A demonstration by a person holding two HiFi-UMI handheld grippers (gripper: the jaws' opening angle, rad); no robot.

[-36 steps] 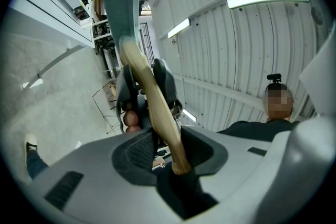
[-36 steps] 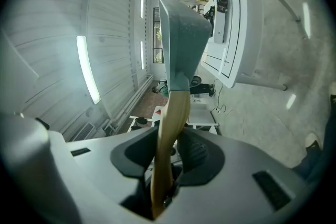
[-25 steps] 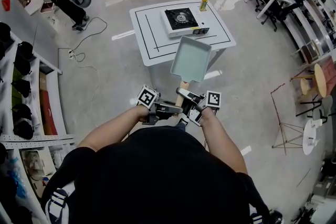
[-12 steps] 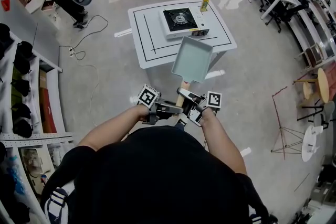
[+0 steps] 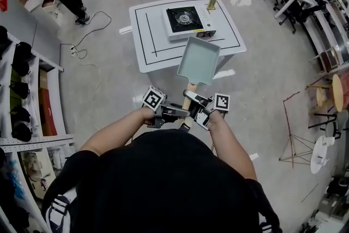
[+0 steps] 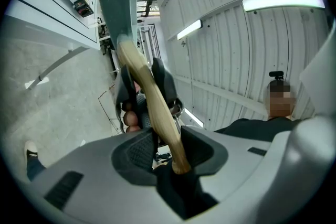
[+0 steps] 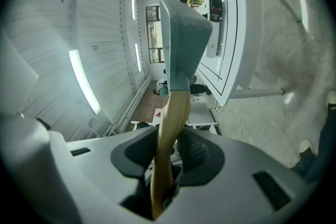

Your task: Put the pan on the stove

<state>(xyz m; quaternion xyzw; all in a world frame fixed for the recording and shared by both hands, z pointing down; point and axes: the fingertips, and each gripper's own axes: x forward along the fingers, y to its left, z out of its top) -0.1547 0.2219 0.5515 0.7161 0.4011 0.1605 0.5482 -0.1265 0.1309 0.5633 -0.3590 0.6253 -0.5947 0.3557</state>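
Beside the end of the wooden handle (image 5: 188, 101), on its left, the left gripper (image 5: 175, 113) comes in sideways with its jaws closed on the wood; the left gripper view shows both pads pressed against the handle's tip. Just to the right, the right gripper (image 5: 195, 100) clamps the same handle a little nearer the pan, its jaws also shut on the wood. The rectangular pan (image 5: 198, 60) therefore hangs in the air ahead of the person, roughly level, with its far edge about over the near edge of the white table (image 5: 147, 35) and not touching it. The portable gas stove (image 5: 185, 20) sits further back on that table, well apart from the pan, with its burner bare. A small bottle (image 5: 212, 1) stands near the stove's far right corner.

The step in hand, as I judge it, is the carry toward the stove. Doing it well means firm grips, since a pan held only by the end of its handle tends to droop or twist. The two grippers should travel together so the wood is not levered between them. The pan should ride level and high enough to clear the table edge and the stove's front, then come down flat and centred over the burner, with the handle pointing back toward the person. The bottle on the right is best given room
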